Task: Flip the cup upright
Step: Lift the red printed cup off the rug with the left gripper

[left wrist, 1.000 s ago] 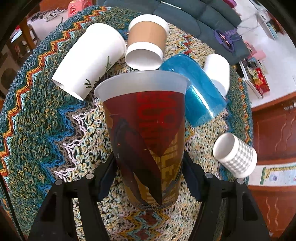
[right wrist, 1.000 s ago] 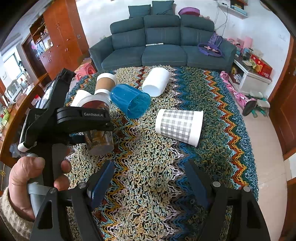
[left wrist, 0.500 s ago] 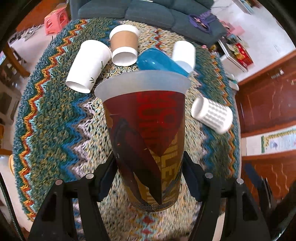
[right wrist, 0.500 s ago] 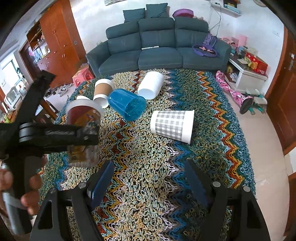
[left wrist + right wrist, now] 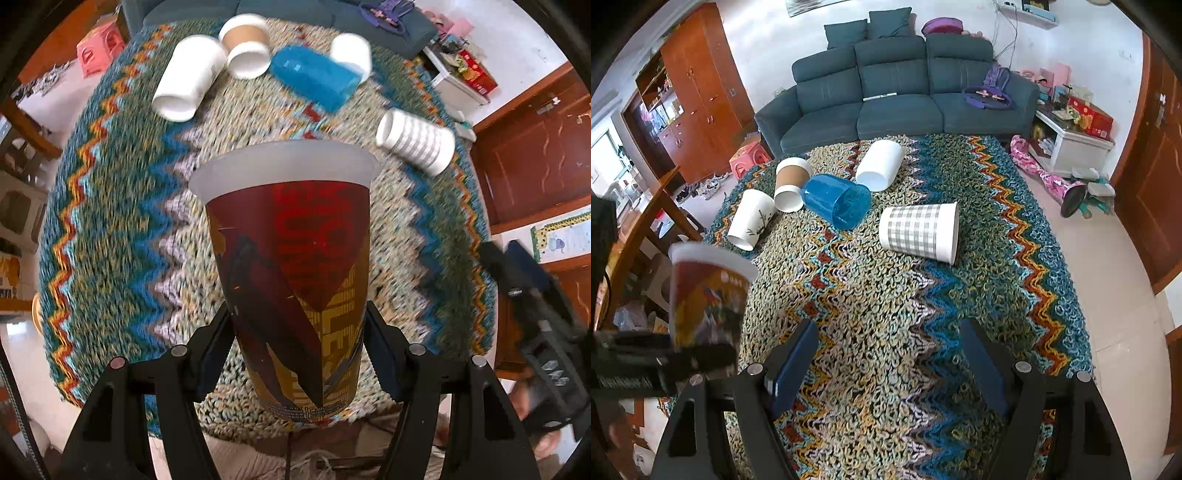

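My left gripper (image 5: 297,332) is shut on a red and gold printed cup (image 5: 291,280) with a frosted rim. It holds the cup in the air above the near left of the zigzag rug-covered table (image 5: 122,229), rim pointing away from the camera. In the right wrist view the same cup (image 5: 705,299) shows at the far left, rim up, off the table's left edge. My right gripper (image 5: 886,365) is open and empty over the table's near part.
Several cups lie on their sides at the far part of the table: a white leaf-print cup (image 5: 751,218), a brown sleeve cup (image 5: 792,182), a blue plastic cup (image 5: 836,201), a plain white cup (image 5: 881,166), a grey check cup (image 5: 919,232). A sofa (image 5: 894,99) stands behind.
My left gripper has lifted the printed cup up and back toward the table's near left edge. The right gripper has drawn back and higher, still open.
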The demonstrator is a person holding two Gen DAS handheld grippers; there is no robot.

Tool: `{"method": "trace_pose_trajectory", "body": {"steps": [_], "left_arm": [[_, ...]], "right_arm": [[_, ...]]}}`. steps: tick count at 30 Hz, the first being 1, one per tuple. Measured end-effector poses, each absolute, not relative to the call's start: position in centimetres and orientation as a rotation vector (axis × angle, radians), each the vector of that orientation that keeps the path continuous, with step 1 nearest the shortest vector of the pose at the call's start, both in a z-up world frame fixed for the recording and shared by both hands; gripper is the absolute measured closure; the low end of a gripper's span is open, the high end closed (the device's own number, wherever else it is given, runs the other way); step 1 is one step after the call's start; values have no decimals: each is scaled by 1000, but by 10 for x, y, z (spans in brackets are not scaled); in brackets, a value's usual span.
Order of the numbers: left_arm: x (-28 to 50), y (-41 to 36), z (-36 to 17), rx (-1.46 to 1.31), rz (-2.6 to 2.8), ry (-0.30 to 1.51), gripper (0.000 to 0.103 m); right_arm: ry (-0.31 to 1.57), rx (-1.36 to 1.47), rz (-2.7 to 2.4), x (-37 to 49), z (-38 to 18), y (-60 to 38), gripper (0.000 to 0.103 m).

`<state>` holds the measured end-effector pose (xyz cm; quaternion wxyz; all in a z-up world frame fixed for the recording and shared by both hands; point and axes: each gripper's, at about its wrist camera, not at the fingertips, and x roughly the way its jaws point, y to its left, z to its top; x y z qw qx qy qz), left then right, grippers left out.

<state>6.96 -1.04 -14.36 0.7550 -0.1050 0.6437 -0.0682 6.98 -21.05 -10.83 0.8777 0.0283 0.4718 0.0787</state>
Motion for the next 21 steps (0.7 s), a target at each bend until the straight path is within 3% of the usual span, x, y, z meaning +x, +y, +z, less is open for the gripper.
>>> {"method": "trace_pose_trajectory", "body": {"steps": [21], "left_arm": [[67, -15, -197, -139, -118, 1439, 32]], "right_arm": [[994, 6, 188, 47, -106, -186, 24]]}}
